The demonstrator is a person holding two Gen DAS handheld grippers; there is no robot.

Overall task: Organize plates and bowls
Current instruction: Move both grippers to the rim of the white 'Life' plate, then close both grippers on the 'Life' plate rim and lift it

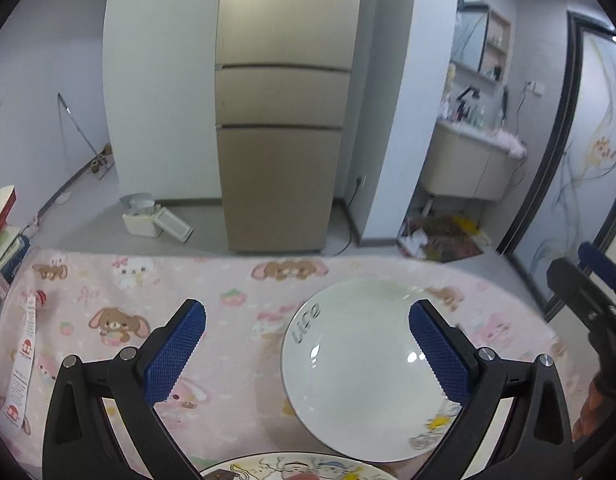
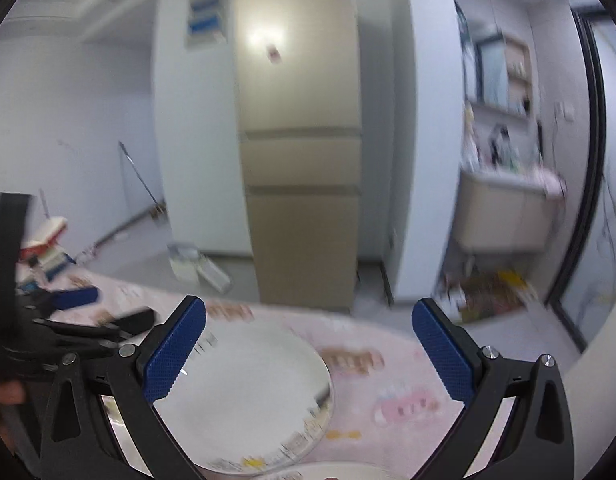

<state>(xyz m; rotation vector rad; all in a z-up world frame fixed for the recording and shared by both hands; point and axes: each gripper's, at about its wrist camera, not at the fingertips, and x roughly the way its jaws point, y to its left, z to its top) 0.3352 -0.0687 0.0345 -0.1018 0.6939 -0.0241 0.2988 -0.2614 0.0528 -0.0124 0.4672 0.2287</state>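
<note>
The left claw (image 1: 307, 336) hangs released above the tabletop (image 1: 228, 360), its blue-padded fingers (image 1: 176, 356) spread wide with nothing between them. A white plate (image 1: 360, 368) lettered "Life" near its rim lies flat on the pink cartoon-print tablecloth (image 1: 108, 280), under and just inside the right finger of that claw. At the bottom edge of the left wrist view, the rim of a second plate with cartoon figures (image 1: 292, 470) shows, close to the white one; whether they touch cannot be told. The right claw (image 2: 309, 340) is likewise released, fingers wide apart, holding nothing. In its blurred view the white plate (image 2: 252, 400) sits below its left finger, and the left claw (image 2: 80, 312) shows at the left side. Beyond the tabletop stands a beige three-door refrigerator (image 1: 284, 120), with a washbasin cabinet (image 1: 468, 168) to the right.
</note>
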